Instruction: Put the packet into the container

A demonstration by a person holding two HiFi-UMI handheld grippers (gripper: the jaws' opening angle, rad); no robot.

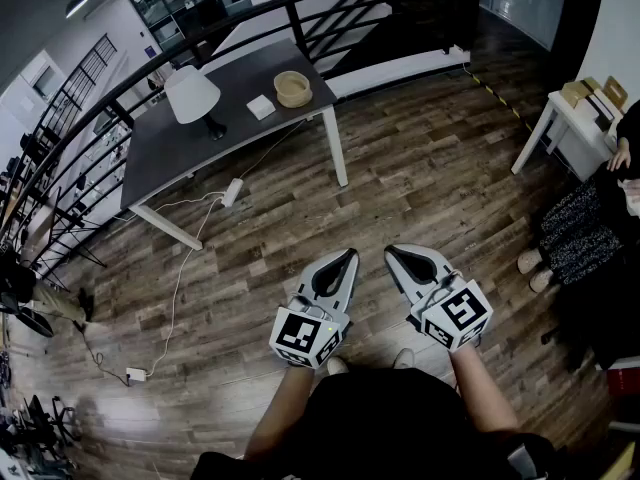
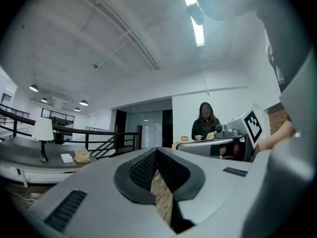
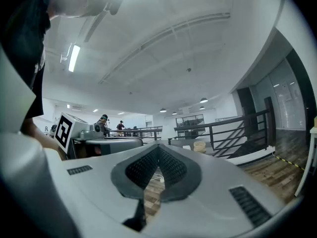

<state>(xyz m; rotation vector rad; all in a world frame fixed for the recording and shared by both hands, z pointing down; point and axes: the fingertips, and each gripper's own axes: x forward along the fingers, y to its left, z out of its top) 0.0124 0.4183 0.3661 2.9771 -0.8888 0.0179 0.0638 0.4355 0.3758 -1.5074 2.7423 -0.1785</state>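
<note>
A small white packet (image 1: 261,106) lies on the dark grey table (image 1: 180,143) far ahead, next to a round woven container (image 1: 292,88). Both show small in the left gripper view: packet (image 2: 66,157), container (image 2: 82,155). The container (image 3: 199,146) also appears in the right gripper view. My left gripper (image 1: 350,256) and right gripper (image 1: 391,252) hover side by side over the wooden floor, well short of the table. Each is shut with its tips together and nothing between them: left gripper (image 2: 157,149), right gripper (image 3: 158,147).
A white lamp (image 1: 192,95) stands on the table's left half. A cable and power strip (image 1: 232,190) trail across the floor below it. A black railing (image 1: 250,13) runs behind. A white side table (image 1: 560,118) and a seated person (image 1: 590,233) are at the right.
</note>
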